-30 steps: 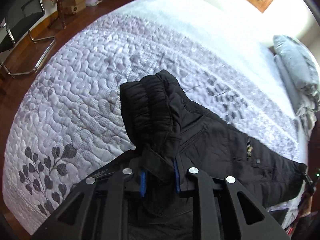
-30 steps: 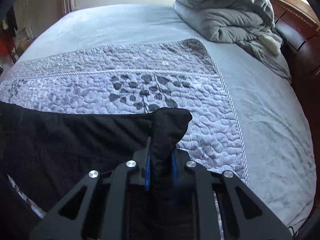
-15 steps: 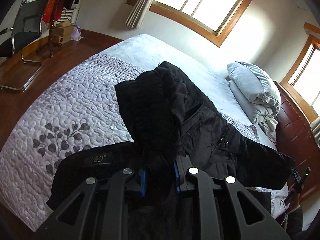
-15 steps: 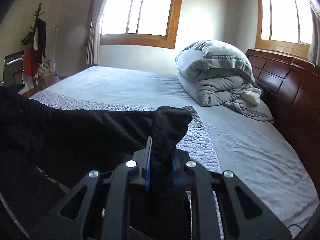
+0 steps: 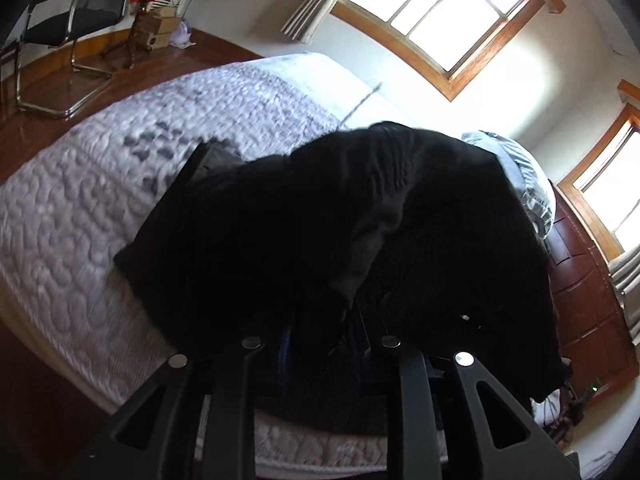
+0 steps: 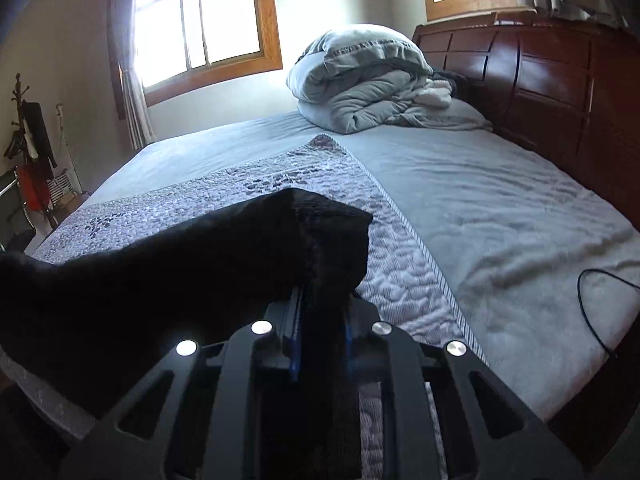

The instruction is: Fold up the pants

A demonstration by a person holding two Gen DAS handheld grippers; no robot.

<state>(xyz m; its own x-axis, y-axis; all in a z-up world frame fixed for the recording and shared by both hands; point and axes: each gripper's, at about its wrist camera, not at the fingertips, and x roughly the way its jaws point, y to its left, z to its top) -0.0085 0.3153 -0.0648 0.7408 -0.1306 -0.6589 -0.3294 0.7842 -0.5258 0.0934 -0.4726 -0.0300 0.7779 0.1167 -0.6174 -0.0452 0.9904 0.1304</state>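
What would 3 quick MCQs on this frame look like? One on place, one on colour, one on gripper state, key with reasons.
1. Where does the folded grey duvet lie?
A. on the floor by the chair
B. on the bed near the wooden headboard
C. draped over the window sill

2. What colour are the pants?
A. black
B. light blue
C. red

3. What is the state of the right gripper?
A. open, hanging over the quilt
B. shut on nothing
C. shut on a bunched end of the pants

Key: 1 B, the right wrist view shows the duvet piled at the head end of the bed, beside the headboard. 2 A, the fabric reads black in both views. 3 C, dark cloth stands up from between the blue-edged fingers, which press on it from both sides.
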